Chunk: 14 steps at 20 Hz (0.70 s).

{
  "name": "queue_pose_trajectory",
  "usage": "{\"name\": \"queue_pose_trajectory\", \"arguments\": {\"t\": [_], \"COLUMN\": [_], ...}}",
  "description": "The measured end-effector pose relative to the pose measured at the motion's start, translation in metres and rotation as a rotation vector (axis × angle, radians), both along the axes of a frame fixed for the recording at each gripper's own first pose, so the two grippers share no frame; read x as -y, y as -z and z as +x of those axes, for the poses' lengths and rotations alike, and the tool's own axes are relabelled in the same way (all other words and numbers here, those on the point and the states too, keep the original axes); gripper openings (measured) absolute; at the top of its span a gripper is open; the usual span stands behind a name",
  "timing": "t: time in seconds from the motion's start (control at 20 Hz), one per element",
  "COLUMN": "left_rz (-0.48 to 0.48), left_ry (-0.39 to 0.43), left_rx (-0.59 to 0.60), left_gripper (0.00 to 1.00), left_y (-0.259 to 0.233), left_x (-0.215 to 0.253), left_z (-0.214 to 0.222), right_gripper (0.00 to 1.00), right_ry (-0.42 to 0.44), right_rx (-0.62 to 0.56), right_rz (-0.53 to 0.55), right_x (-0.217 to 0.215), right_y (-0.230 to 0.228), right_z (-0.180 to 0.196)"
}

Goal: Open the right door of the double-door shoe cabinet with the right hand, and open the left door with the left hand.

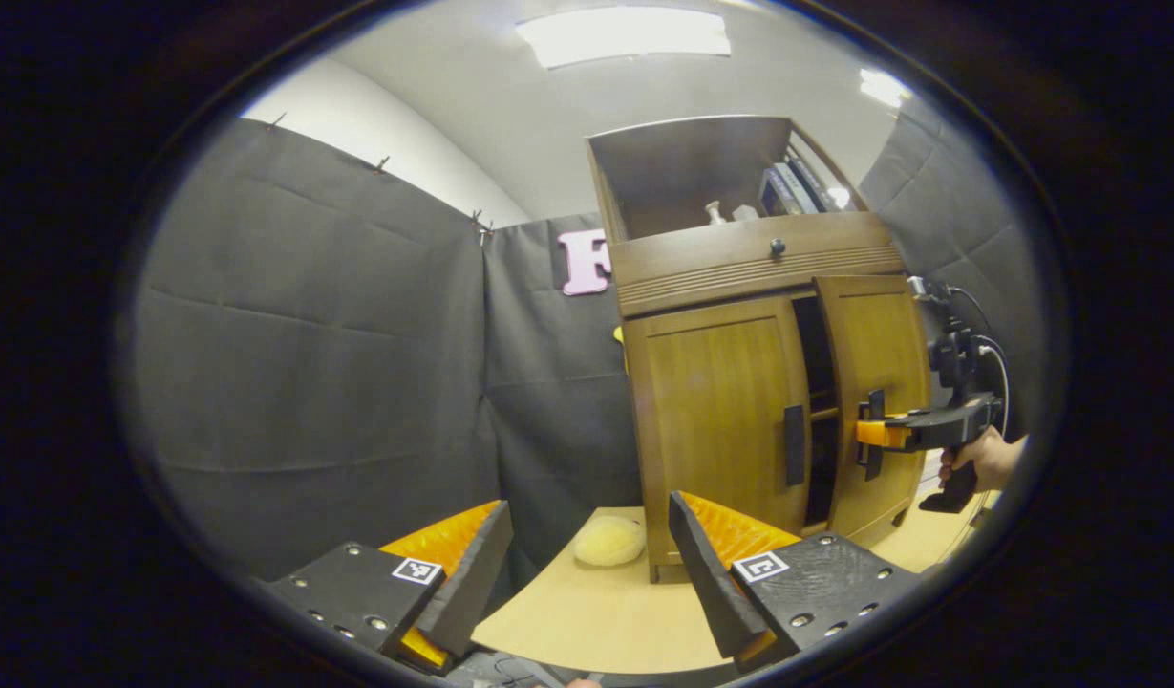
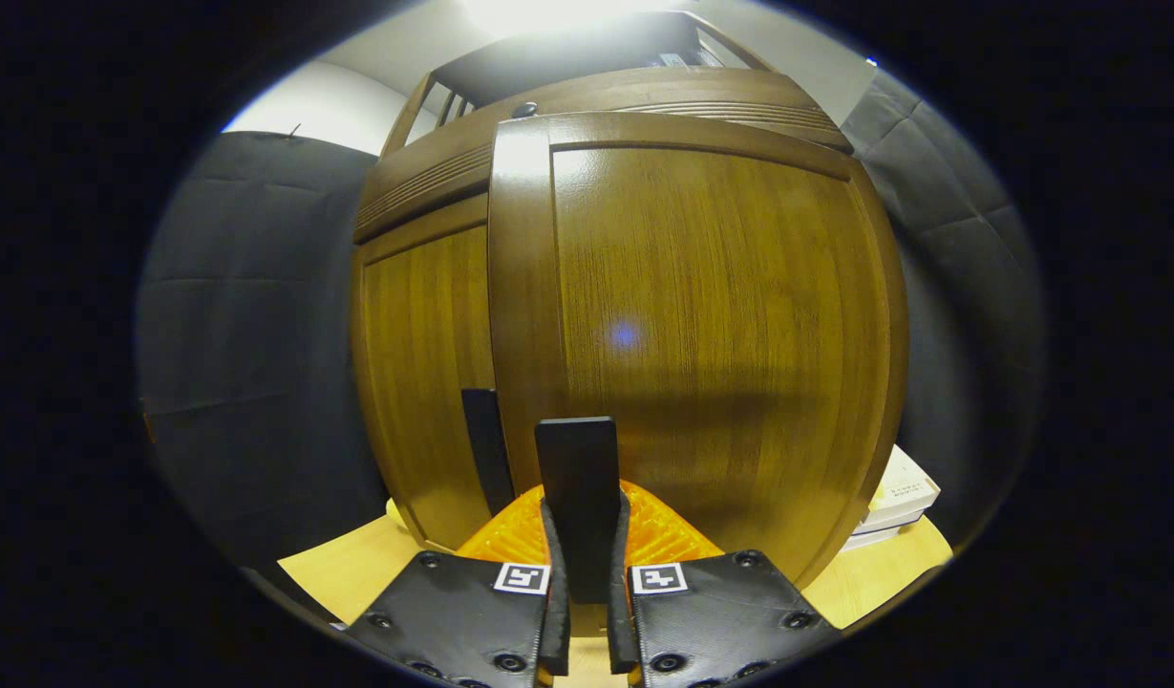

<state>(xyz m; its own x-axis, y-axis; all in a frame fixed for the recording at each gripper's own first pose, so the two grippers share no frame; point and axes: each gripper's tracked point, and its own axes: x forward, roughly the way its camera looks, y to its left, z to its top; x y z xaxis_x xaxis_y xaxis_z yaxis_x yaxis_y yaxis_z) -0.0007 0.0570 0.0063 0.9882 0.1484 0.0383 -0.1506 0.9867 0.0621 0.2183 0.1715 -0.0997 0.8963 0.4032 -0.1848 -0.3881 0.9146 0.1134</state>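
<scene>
Shoe cabinet [image 1: 739, 382] stands on the tan tabletop [image 1: 606, 612] at the far right of the booth, w/ 2 doors, 1 drawer band above w/ 1 round knob [image 1: 778, 247], and an open shelf on top holding a few items too small to tell. 2 dark vertical handles, one per door.

Right door [image 1: 878, 382] is swung partly out; dark gap shows btwn it and the left door [image 1: 725, 411], which sits flush and closed. Left door handle [image 1: 795, 444] is untouched.

Right gripper [image 2: 587, 535] is closed down on the right door handle [image 2: 577, 478], both fingers pressing its sides, near-zero gap. In the left gripper view it shows at the door's edge, a hand [image 1: 983, 461] holding its grip.

Left gripper [image 1: 587, 564] is near, well apart from the cabinet, jaws wide apart, nothing btwn them.

1 pale yellow fluffy lump [image 1: 608, 540] lies on the table just left of the cabinet base. 1 white box [image 2: 897, 497] sits to the cabinet's right.
</scene>
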Motion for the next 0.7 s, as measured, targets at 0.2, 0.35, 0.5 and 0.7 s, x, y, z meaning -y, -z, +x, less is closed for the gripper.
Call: {"name": "queue_pose_trajectory", "arguments": {"t": [0.2, 0.35, 0.5, 0.7], "left_rz": [0.008, 0.003, -0.001, -0.003], "left_ry": [0.040, 0.070, 0.101, 0.152], "left_rx": [0.008, 0.006, 0.010, 0.016], "left_gripper": [0.95, 0.95, 0.95, 0.95], "left_y": [-0.006, -0.007, -0.008, -0.010], "left_x": [0.005, 0.017, 0.025, 0.037], "left_z": [-0.001, 0.009, 0.015, 0.020], "right_gripper": [0.14, 0.14, 0.14, 0.14], "right_ry": [-0.041, -0.068, -0.094, -0.109], "right_rx": [-0.005, -0.010, -0.015, -0.021], "right_rz": [0.002, 0.004, 0.001, -0.005], "right_x": [0.014, 0.027, 0.040, 0.057], "right_y": [0.001, -0.001, -0.002, -0.003], "right_z": [-0.025, -0.040, -0.054, -0.070]}}
